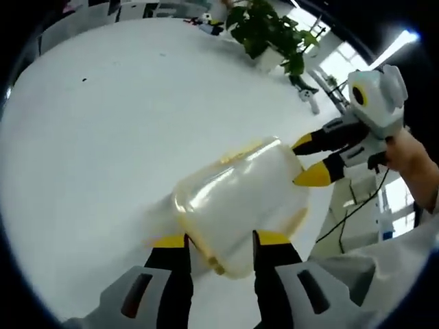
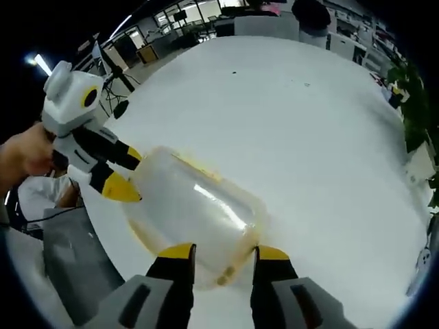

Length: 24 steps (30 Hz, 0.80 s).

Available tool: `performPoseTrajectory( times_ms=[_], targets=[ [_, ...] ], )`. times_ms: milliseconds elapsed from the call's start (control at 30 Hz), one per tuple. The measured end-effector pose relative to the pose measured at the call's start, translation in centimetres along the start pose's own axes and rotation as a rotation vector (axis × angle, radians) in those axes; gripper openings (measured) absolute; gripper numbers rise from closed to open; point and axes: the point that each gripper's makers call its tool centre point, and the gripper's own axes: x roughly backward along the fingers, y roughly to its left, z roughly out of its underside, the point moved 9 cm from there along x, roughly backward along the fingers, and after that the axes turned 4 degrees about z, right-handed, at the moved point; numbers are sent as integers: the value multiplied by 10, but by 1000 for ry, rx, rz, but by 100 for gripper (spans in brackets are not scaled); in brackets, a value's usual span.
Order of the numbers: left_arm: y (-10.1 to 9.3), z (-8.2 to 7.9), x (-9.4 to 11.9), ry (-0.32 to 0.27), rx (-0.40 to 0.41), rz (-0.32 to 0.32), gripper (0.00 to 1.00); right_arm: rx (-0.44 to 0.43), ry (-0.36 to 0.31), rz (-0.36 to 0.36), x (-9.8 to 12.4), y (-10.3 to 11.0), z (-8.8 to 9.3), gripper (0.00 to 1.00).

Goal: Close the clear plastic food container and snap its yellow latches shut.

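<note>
Container (image 1: pixel 236 205) first: you have the clear plastic box lying on the white bench (image 1: pixel 103 137), lid seemingly down on the base, with a claw at each end. Your left claw (image 1: pixel 219 241) stands open, its two yellow tips either side of the near end, where a yellow latch (image 1: pixel 216 264) sits between them. In the right gripper view, your right claw (image 2: pixel 221 252) is likewise open around the opposite end, a yellow latch (image 2: pixel 226 276) showing low between its tips.

Whether either latch is snapped home, you cannot tell from here; both look unfastened. Before pressing, check that the lid rim sits flush all round. Then brace one end with one claw and fold the other latch down firmly, pushing toward the bench so the smooth plastic cannot skid. A potted plant (image 1: pixel 271 31) stands far off, well clear.
</note>
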Motion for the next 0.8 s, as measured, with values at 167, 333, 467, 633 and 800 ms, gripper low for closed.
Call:
performPoseTrajectory(
  times_ms=[167,333,467,633,800],
  targets=[
    [0,0,-2,-5,30,3,33,4,-20,-16,0,0,-4,28],
    [0,-1,0,-12,36,3,35,10,-42,-24,2,-1,0,30],
    [0,1,2,-38,47,6,36,-17,-53,-25,2,-1,3,31],
    [-1,4,3,-67,60,14,36,-17,-61,-44,3,-4,5,31],
    [-1,5,9,-65,5,1,34,29,-76,-60,6,-6,9,30]
  ],
)
